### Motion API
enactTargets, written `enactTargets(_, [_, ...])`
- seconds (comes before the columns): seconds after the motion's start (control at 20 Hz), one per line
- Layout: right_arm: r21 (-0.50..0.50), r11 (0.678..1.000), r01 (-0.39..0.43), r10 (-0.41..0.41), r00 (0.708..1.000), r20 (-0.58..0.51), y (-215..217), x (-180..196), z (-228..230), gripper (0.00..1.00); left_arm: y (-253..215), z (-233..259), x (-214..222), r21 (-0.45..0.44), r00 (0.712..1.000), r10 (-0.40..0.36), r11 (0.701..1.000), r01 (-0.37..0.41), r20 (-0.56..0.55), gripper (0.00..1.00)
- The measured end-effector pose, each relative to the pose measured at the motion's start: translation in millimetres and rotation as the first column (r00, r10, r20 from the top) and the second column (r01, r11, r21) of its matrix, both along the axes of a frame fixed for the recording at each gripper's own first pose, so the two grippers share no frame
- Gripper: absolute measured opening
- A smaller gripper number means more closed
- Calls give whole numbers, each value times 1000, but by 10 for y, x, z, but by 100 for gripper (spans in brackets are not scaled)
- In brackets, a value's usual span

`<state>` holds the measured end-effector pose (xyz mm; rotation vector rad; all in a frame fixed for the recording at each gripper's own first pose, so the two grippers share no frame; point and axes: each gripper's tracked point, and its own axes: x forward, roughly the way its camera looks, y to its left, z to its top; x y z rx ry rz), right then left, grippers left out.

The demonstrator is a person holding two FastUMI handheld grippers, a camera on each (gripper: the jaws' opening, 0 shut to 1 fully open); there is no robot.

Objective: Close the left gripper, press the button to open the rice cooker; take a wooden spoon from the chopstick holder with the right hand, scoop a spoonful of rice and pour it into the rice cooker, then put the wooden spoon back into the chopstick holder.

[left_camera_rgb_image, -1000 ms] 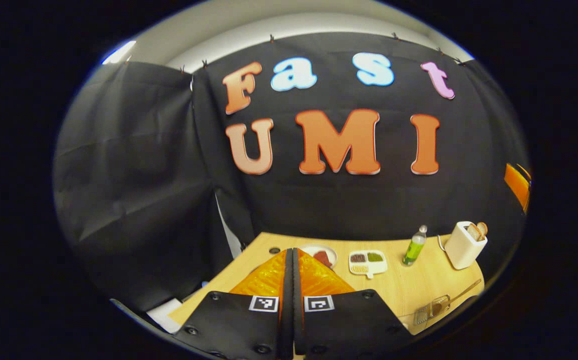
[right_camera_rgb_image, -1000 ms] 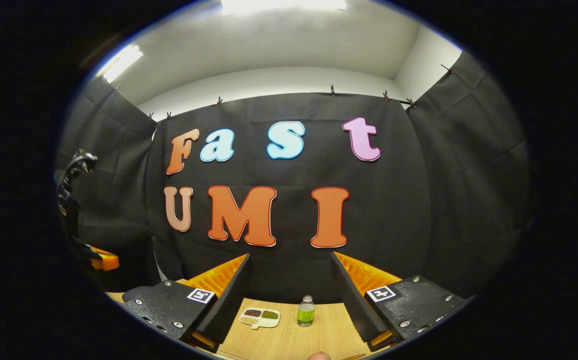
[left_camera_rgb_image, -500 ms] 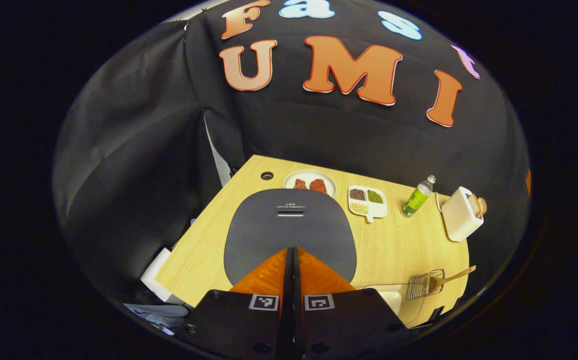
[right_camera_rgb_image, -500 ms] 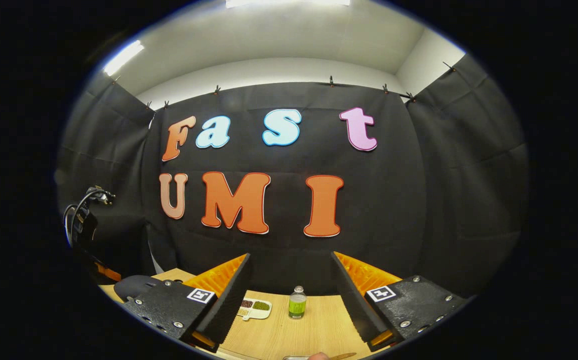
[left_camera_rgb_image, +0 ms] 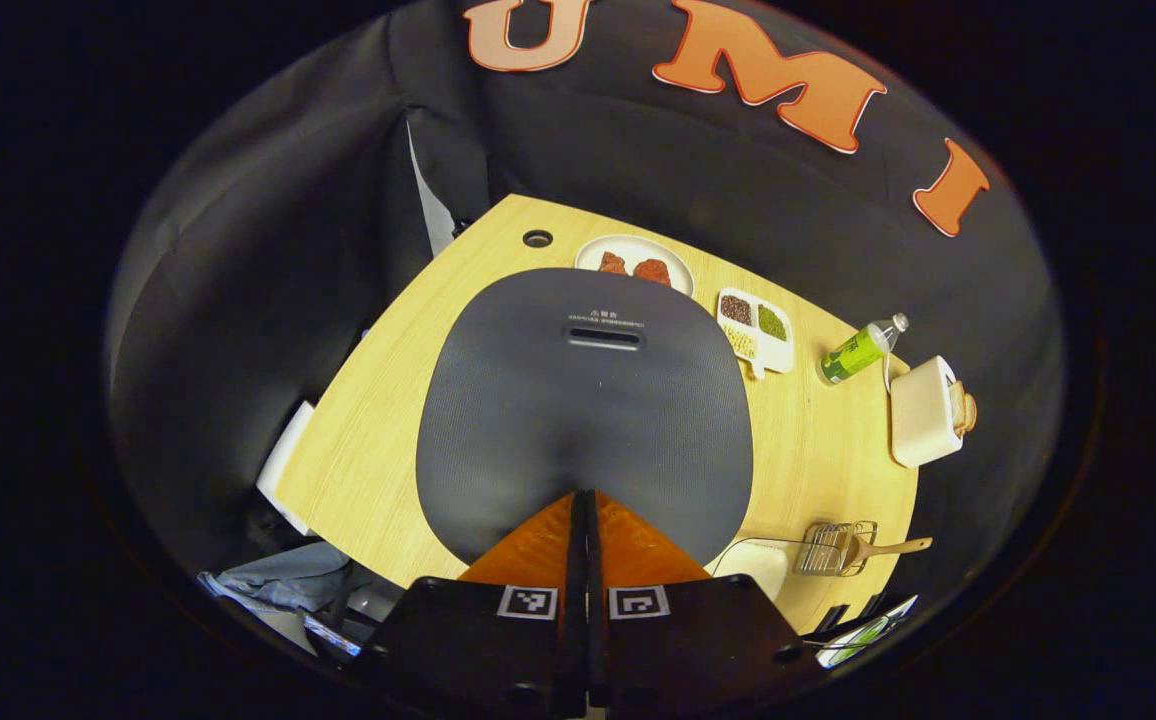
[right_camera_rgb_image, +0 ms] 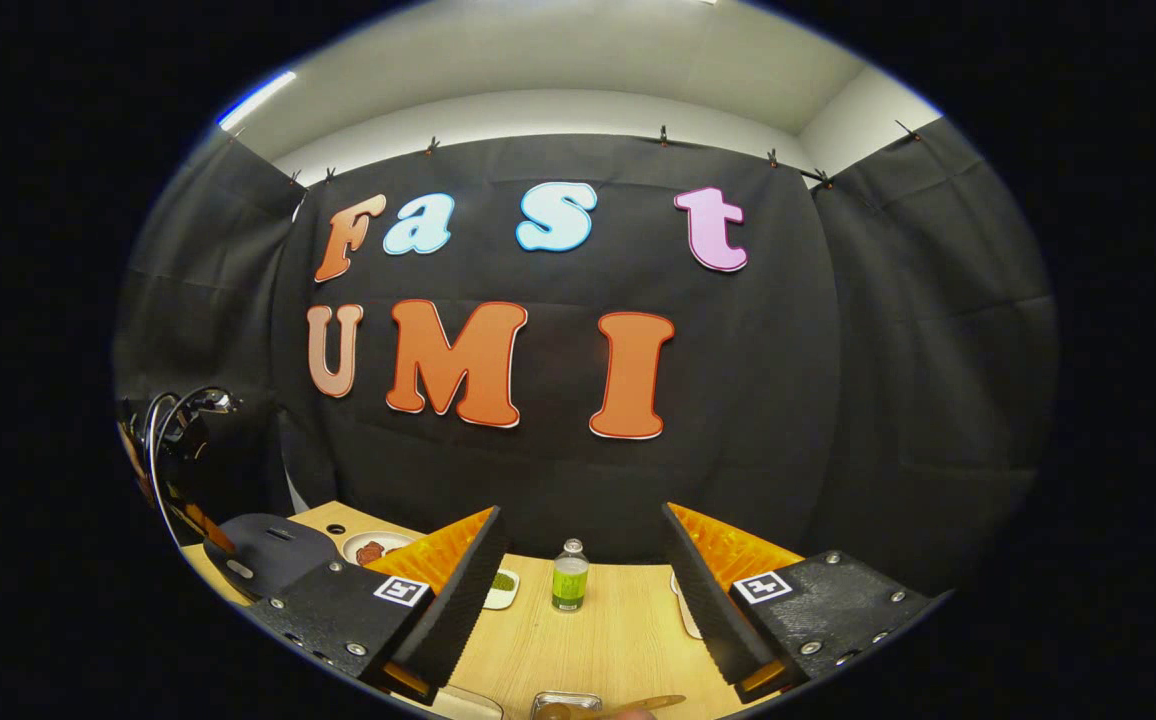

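The left tongs (left_camera_rgb_image: 586, 500), their two fingers pressed flat together with nothing between them, hang over the near edge of the rice cooker (left_camera_rgb_image: 583, 410), whose dark grey lid is down. Whether the tips touch the lid cannot be told. Beyond the cooker, straight ahead of these tongs, a round plate (left_camera_rgb_image: 635, 262) carrying two reddish pieces sits on the wooden tabletop (left_camera_rgb_image: 378, 400). Ahead and to the right of the tongs lies a white divided dish (left_camera_rgb_image: 756, 328) with dark, green and pale grains in its compartments, then a green bottle (left_camera_rgb_image: 856, 352) and a white toaster (left_camera_rgb_image: 923, 412) with bread in its slot. Close on the right of the tongs, a wire chopstick holder (left_camera_rgb_image: 835, 547) stands with the wooden spoon (left_camera_rgb_image: 888, 547) in it, handle pointing away to the right, just beside a clear container (left_camera_rgb_image: 756, 565).

The right tongs (right_camera_rgb_image: 583, 590) are spread wide and grip nothing, raised above the tabletop (right_camera_rgb_image: 598, 650) and facing the black cloth wall. Between their fingers the green bottle (right_camera_rgb_image: 569, 578) stands upright ahead. Far to their left, the rice cooker (right_camera_rgb_image: 268, 545) and the plate (right_camera_rgb_image: 373, 548) are seen, with the left tongs' body and cable (right_camera_rgb_image: 173, 440) above the cooker. At the bottom edge, below these tongs, the top of the holder (right_camera_rgb_image: 563, 703) and the spoon (right_camera_rgb_image: 638, 703) just show.
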<state>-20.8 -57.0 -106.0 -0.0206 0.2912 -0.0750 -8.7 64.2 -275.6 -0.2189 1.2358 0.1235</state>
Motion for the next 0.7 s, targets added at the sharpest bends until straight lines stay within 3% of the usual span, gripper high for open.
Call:
enactTargets(0.2, [4,1000,13,-13,999,-35,-55,-23,-130,95,-30,-149,-135,-28,995,36,999,-39,-96,2])
enactTargets(0.25, [3,1000,15,-15,999,-41,-60,-23,-149,95,-4,-161,-50,-22,997,37,999,-39,-74,6])
enactTargets(0.45, [0,1000,18,-18,997,-70,-67,-31,-275,95,-12,-172,-105,-20,992,43,999,-46,-115,2])
enactTargets(0.7, [17,1000,-2,3,994,-109,26,-25,-389,97,-9,-96,-119,122,999,-13,993,7,50,6])
